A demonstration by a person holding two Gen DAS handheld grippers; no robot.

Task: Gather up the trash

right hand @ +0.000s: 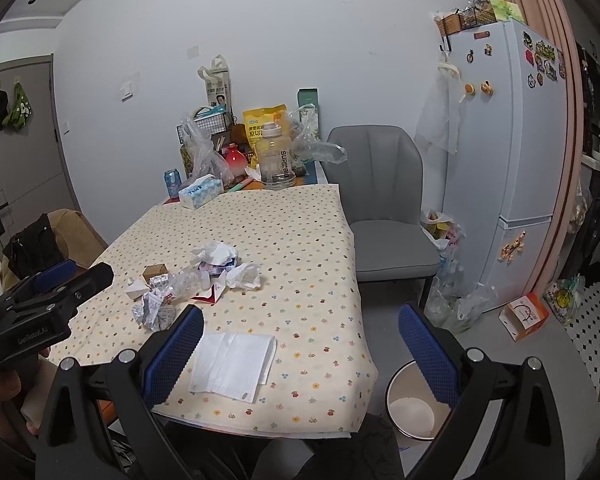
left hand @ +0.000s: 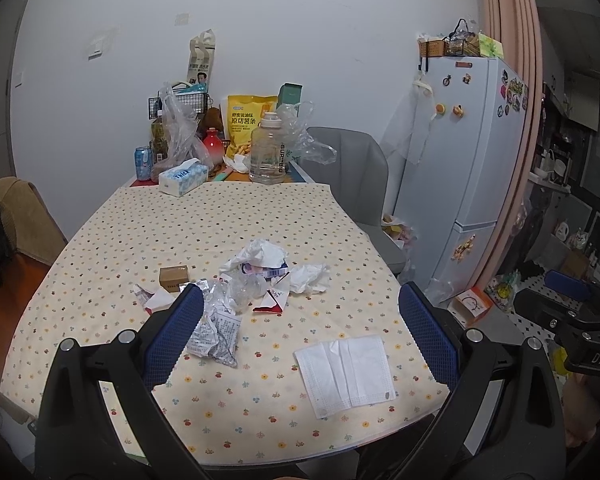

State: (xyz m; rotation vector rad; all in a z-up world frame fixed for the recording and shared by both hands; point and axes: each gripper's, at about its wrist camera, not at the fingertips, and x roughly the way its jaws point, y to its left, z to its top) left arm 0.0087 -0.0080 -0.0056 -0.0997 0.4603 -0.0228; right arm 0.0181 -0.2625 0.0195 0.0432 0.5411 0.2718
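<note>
Hovering over the near edge of the bench (left hand: 100,240), the left tool (left hand: 300,320) has its blue pads spread wide and nothing between them, and the right tool (right hand: 300,332) hangs just as wide and empty out by the near right corner. Straight ahead of both lies the flat white napkin (right hand: 232,364), close to the near edge, its long axis running roughly away from the person; the right tool looks the nearer one to it. Further in, around mid-bench, sits the trash heap (left hand: 256,276): crumpled tissues, torn wrappers, a small brown box (left hand: 174,276), with the printed crumpled bag (left hand: 216,332) just off the left tool's left pad. Below the near right corner, on the floor, the bin (right hand: 412,400) stands open-mouthed. There's bare cloth all round the napkin, so I'd judge it an easy first pick.
</note>
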